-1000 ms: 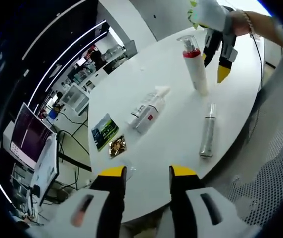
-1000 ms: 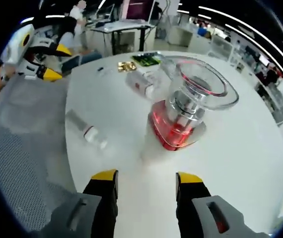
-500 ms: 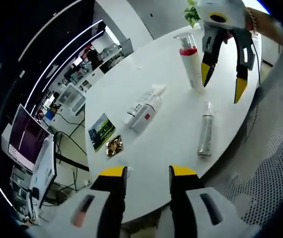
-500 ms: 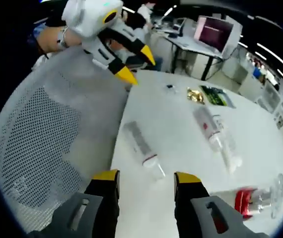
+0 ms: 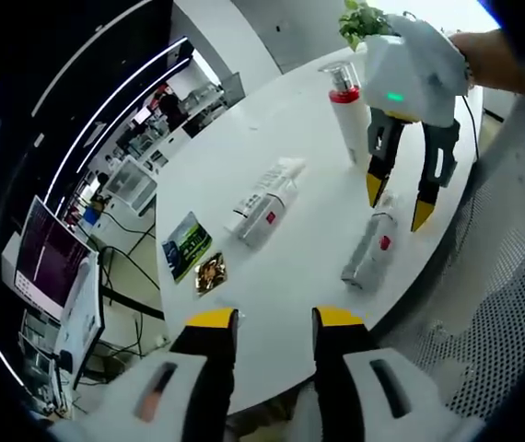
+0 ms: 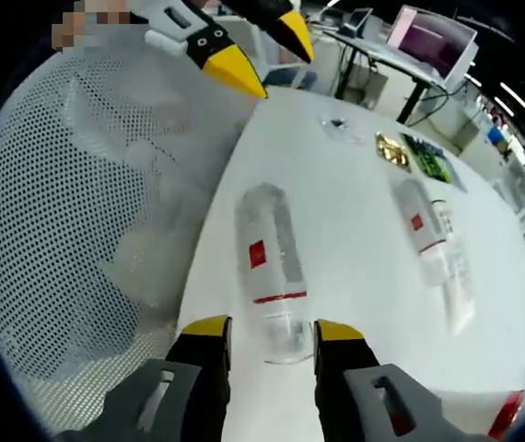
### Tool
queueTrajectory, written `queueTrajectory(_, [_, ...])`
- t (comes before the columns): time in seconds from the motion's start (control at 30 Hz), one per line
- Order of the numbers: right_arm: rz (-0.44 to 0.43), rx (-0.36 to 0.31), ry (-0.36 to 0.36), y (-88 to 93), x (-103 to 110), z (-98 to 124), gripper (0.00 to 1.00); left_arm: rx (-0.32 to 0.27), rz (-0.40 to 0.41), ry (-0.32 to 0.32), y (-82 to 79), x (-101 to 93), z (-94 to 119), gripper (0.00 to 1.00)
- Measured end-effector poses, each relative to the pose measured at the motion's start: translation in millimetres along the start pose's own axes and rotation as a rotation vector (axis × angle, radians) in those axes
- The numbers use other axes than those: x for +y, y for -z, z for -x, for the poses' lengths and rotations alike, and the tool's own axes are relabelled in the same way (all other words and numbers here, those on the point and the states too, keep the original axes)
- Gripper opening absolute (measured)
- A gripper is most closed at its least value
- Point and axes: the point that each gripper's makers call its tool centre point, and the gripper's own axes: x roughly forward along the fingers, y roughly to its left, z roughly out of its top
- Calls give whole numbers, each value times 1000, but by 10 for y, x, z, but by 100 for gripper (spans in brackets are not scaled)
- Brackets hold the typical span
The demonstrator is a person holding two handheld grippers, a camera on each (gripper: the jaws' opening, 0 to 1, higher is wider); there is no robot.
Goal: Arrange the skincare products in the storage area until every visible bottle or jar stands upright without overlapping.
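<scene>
A clear bottle with a red label lies on its side on the white round table, near the edge. My right gripper is open, its jaws on either side of the bottle's cap end. In the left gripper view that gripper hangs over the same bottle. A tall white bottle with a red collar stands upright behind it. Two white tubes lie side by side mid-table. My left gripper is open with nothing in it, off the table's near edge.
A green packet and a gold packet lie near the table's left edge. A grey mesh chair sits close to the table beside the lying bottle. A plant stands at the far side. Desks with monitors stand beyond the table.
My right gripper has come down from beside the upright bottle to the lying clear bottle, and its jaws now straddle the cap end. The lying bottle looks slightly turned. The left gripper has stayed put.
</scene>
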Motion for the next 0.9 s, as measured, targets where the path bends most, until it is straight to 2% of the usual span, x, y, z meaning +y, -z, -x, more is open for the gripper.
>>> queueTrajectory(0.13, [-14,1,8,1,-21,1,22,2,-3,3,1,-9,0,36])
queueTrajectory(0.23, [-55,0,8,-3,-9,2,18,11,-7,3,19,-13,-4,36])
queueTrajectory(0.5, [-125,-17,25,4,23,-2,16,20,-16,14,39,-57,7,36])
queueTrajectory(0.73, [-110,7,41,3,41,8,15,32,-18,21,71,-60,15,37])
queueTrajectory(0.9, [-104,17,32,0,62,64,15,17,-7,2,59,-25,50,34])
